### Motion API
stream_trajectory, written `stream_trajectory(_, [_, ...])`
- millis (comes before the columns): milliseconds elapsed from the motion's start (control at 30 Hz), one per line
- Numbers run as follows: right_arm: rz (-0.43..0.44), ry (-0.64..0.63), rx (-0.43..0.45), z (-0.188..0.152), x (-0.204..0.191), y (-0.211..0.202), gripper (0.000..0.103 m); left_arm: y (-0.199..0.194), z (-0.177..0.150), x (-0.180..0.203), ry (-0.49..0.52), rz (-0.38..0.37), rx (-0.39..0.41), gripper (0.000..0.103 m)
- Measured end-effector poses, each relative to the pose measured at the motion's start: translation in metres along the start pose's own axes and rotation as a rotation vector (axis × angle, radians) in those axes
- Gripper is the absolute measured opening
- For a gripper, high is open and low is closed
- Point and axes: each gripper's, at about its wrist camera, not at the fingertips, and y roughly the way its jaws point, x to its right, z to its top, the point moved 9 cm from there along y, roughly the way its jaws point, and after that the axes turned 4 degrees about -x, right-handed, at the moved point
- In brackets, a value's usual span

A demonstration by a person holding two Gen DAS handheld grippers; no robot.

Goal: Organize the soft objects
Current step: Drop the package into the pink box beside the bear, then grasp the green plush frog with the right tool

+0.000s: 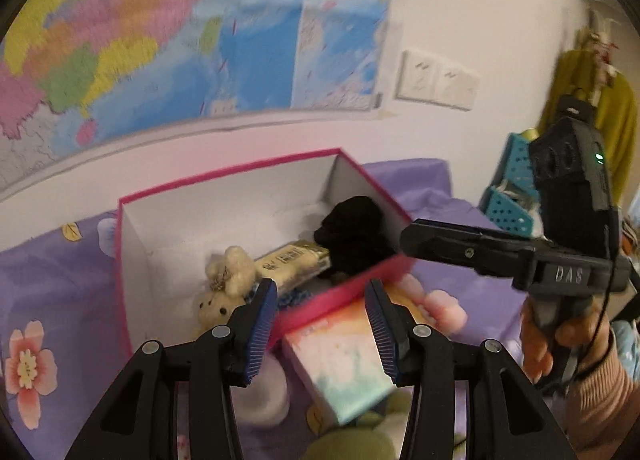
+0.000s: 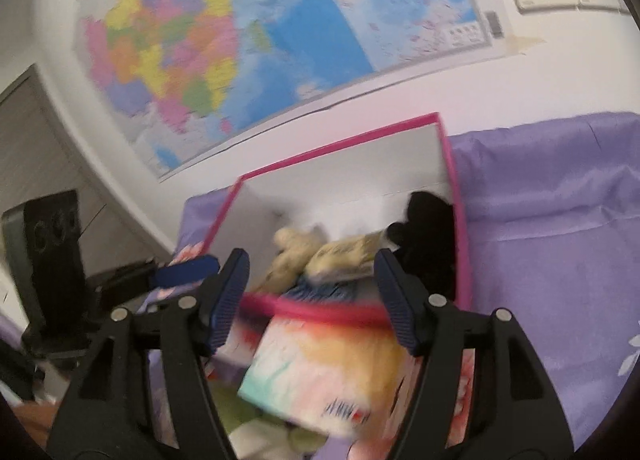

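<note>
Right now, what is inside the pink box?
Inside the box: a cream plush, a pale packet lying across the middle, a black soft thing at the right end. Something blue shows beneath the packet, mostly covered.

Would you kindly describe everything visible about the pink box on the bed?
The pink box is an open, lidless rectangular carton with bright pink outer walls and rim and a plain white inside; it looks like cardboard. It sits on the purple flowered bedsheet, its far side near the wall. Inside lie a cream plush toy, a pale packet and a black soft item in the right corner. A pastel tissue pack lies just outside against its near wall. Neither gripper touches it.
</note>
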Motion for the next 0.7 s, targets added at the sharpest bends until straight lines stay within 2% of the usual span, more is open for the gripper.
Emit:
stream_trajectory(133, [0.059,-0.057,0.022,-0.009,-0.022,-0.029,0.066,-0.029,-0.016,0.010,0.030,-0.043,0.033,0.048])
stream_trajectory(267, [0.092,-0.120,0.029,-0.023,-0.041,-0.052,0.066,-0.037,-0.041,0.013,0.060,-0.047,0.004,0.049])
stream_trajectory(400, [0.088,-0.171,-0.041,-0.053,-0.051,-0.052,0.067,-0.031,-0.067,0.009,0.059,-0.023,-0.055,0.051])
stream_trajectory(500, [0.060,-0.196,-0.125,-0.082,-0.051,-0.039,0.067,-0.021,-0.089,0.004,0.023,-0.043,-0.110,0.052])
stream_trajectory(600, [0.058,-0.202,-0.190,-0.107,-0.051,-0.024,0.067,-0.011,-0.107,-0.004,-0.006,-0.028,-0.156,0.052])
stream_trajectory(700, [0.038,-0.219,-0.246,-0.129,-0.052,-0.009,0.067,-0.006,-0.118,-0.006,-0.035,-0.039,-0.178,0.052])
